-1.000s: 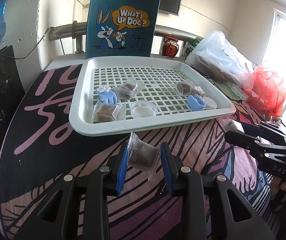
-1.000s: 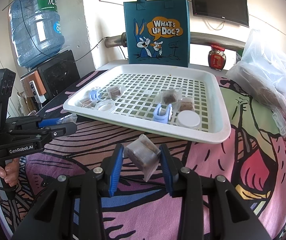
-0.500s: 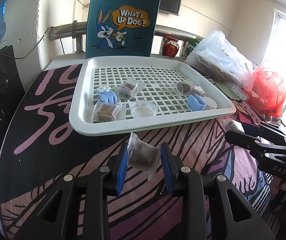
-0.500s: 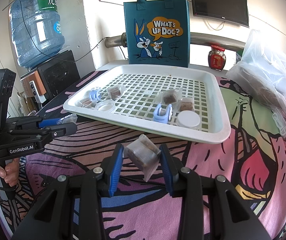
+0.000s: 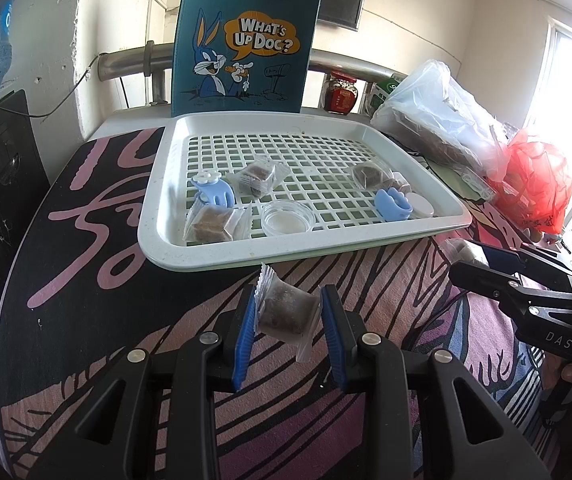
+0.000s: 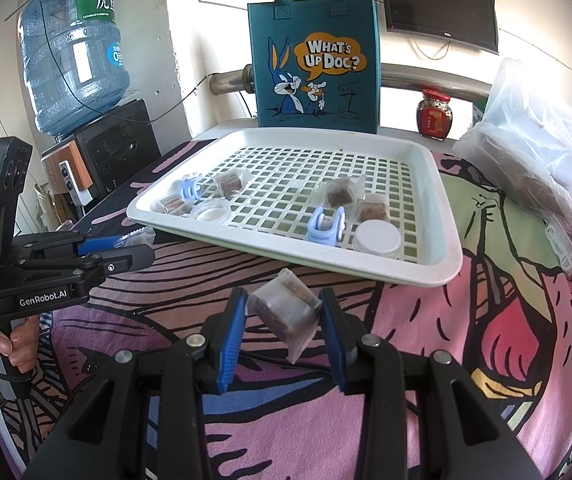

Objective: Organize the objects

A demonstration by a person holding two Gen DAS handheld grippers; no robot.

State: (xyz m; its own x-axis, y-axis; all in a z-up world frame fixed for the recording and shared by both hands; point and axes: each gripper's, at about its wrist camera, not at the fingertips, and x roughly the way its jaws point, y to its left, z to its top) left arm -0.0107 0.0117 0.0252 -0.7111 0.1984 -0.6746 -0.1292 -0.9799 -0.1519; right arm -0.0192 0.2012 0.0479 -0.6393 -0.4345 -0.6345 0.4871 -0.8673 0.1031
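The left gripper clamps 1 wrapped brown snack; the right gripper clamps another packet. Beyond both lies the white tray. Wrappers blur contents; the right handle is cut off.

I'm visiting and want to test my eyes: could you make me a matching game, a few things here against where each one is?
Things:
1. wrapped brown snack
2. white round lid
3. red-capped jar
4. rabbit tote bag

Places:
A. standing behind the tray
B. on the tray, near-right corner
C. on the ledge, right of the bag
D. pinched in the left hand-held gripper

Pairs: 1-D, 2-B, 3-C, 4-A
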